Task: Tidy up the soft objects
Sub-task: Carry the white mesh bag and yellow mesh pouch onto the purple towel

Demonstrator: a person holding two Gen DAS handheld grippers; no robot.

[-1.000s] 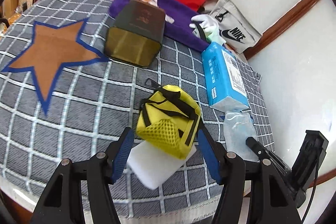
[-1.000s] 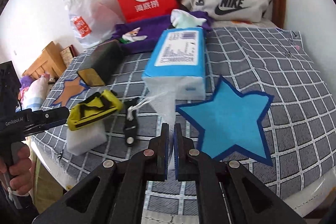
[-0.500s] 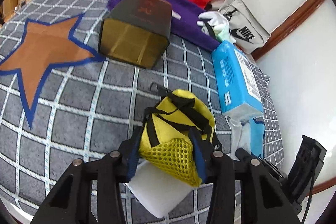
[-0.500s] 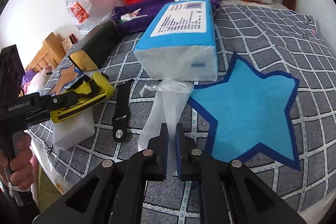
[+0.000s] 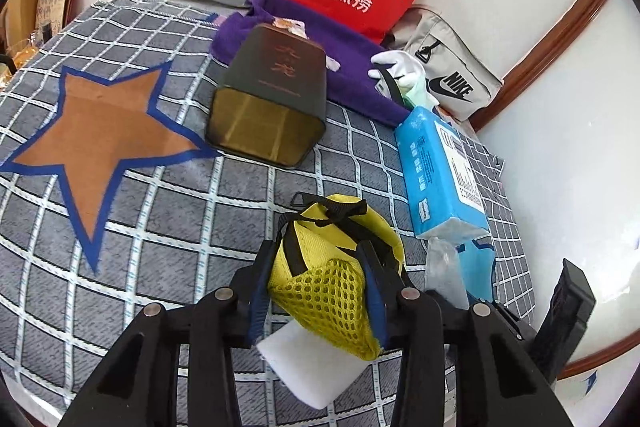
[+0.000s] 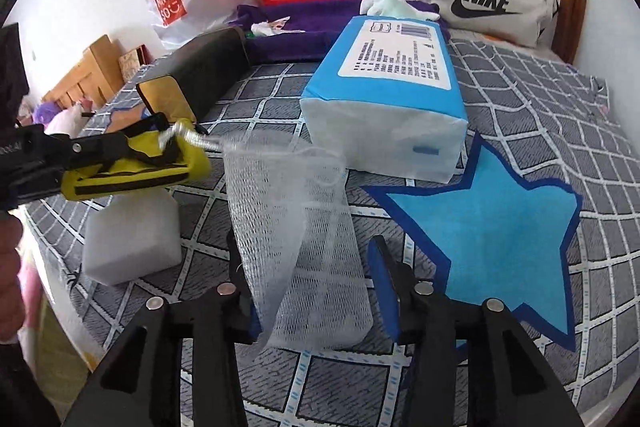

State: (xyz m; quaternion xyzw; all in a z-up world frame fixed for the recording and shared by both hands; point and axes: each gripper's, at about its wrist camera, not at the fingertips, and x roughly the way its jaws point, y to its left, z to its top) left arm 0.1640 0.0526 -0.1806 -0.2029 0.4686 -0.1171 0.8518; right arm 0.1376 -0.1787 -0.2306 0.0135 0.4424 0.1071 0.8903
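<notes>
We have the yellow pouch (image 5: 328,267) pinched between the fingers of our left gripper (image 5: 320,291), mesh end toward the camera, its long axis running straight away from us along the fingers; it sits lifted just above the white sponge (image 5: 316,375) on the checked bedcover (image 5: 168,211). Our right gripper (image 6: 316,287) stands spread, and the mesh net bag (image 6: 292,219) lies between its fingers, draped against the left one; we cannot tell whether it rests on the cover or hangs. The brown star (image 5: 100,139) lies ahead and to the left of the pouch, well apart, while the blue star (image 6: 488,223) lies just right of the net. We judge each load goes to its nearer star: pouch leftward, net rightward.
</notes>
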